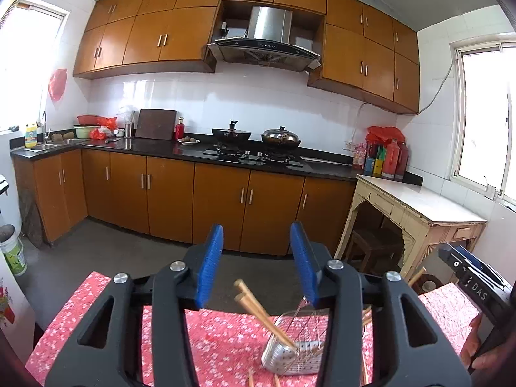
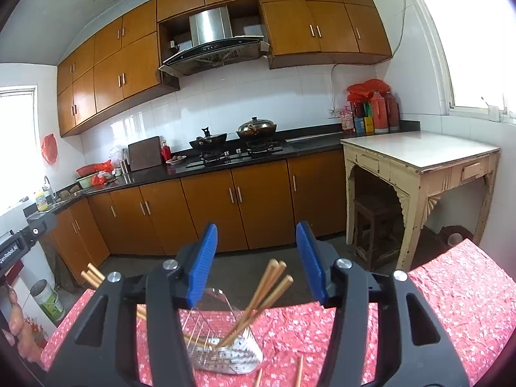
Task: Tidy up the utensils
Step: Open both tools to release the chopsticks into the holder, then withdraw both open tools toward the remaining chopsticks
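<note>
Left wrist view shows the left gripper point(image 1: 256, 264) with its blue pads spread wide and nothing between them, raised above the red floral tablecloth point(image 1: 225, 338). Below and just ahead of it stands the metal wire utensil holder point(image 1: 292, 351), with a few wooden chopsticks point(image 1: 258, 311) leaning out of it toward the gripper's left pad. More chopstick ends point(image 1: 250, 380) lie loose on the cloth, almost under the gripper body.

In the right wrist view, the right gripper point(image 2: 258, 258) is likewise wide open and empty, with the same holder point(image 2: 225, 351) directly below it and its chopsticks point(image 2: 261, 296) fanning up between the pads. Two loose sticks point(image 2: 300, 371) lie beneath its right finger.

The main risk, as I judge it, is the holder itself: it looks light and already leans, so a descending finger that clips the slanted sticks could tip it and spill them. The loose sticks lie flat on soft, wrinkled cloth, so a closing pinch may roll one away or catch the fabric. With both grippers near the same holder, they could also collide.
</note>
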Demonstrator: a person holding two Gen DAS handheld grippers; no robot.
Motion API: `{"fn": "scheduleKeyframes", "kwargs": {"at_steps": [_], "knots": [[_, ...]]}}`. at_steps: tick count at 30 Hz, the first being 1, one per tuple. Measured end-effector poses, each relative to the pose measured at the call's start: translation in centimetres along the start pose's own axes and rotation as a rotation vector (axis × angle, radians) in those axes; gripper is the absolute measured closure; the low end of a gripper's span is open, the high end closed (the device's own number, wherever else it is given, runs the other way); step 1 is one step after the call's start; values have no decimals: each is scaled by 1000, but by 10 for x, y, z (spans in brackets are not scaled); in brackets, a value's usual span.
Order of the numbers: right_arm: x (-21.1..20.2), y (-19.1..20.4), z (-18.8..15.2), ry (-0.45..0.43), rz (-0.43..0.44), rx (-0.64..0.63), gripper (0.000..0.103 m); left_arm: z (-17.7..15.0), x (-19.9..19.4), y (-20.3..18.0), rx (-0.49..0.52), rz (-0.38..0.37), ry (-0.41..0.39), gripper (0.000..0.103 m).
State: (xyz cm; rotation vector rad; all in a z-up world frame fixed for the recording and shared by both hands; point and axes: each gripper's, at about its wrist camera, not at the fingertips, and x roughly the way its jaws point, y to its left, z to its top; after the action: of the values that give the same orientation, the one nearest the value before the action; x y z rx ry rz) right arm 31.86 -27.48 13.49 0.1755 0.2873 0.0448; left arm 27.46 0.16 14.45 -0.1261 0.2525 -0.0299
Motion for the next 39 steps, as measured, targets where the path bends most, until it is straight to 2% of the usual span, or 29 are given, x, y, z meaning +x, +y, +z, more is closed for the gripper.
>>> {"fn": "scheduleKeyframes", "kwargs": {"at_steps": [3,7,12,16,18,23,27,30,33,39], "knots": [[-17,-6,-9,8,-5,8,51,-7,-16,7,4,14,1,51],[-44,-12,-31,34,-26,6,47,-32,-37,22,-7,32,56,48],[-78,-17,-72,72,-45,-15,35,-71,-59,41,-17,38,112,24],[-102,-20,-113,104,-91,-42,24,-102,-73,54,-19,48,151,18],[-109,-21,-131,125,-110,-47,22,-121,-80,58,-5,57,169,10],[-120,-27,-189,216,-128,-48,23,-170,-88,57,17,62,228,7],[-126,-32,-230,267,-121,-17,23,-208,-90,63,-63,45,324,3],[-125,-37,-250,304,-115,15,26,-226,-97,60,-73,48,341,2],[-121,-34,-268,347,-122,-18,40,-236,-103,52,-25,55,343,2],[-112,-23,-290,405,-104,-39,59,-252,-109,39,25,1,341,2]]}}
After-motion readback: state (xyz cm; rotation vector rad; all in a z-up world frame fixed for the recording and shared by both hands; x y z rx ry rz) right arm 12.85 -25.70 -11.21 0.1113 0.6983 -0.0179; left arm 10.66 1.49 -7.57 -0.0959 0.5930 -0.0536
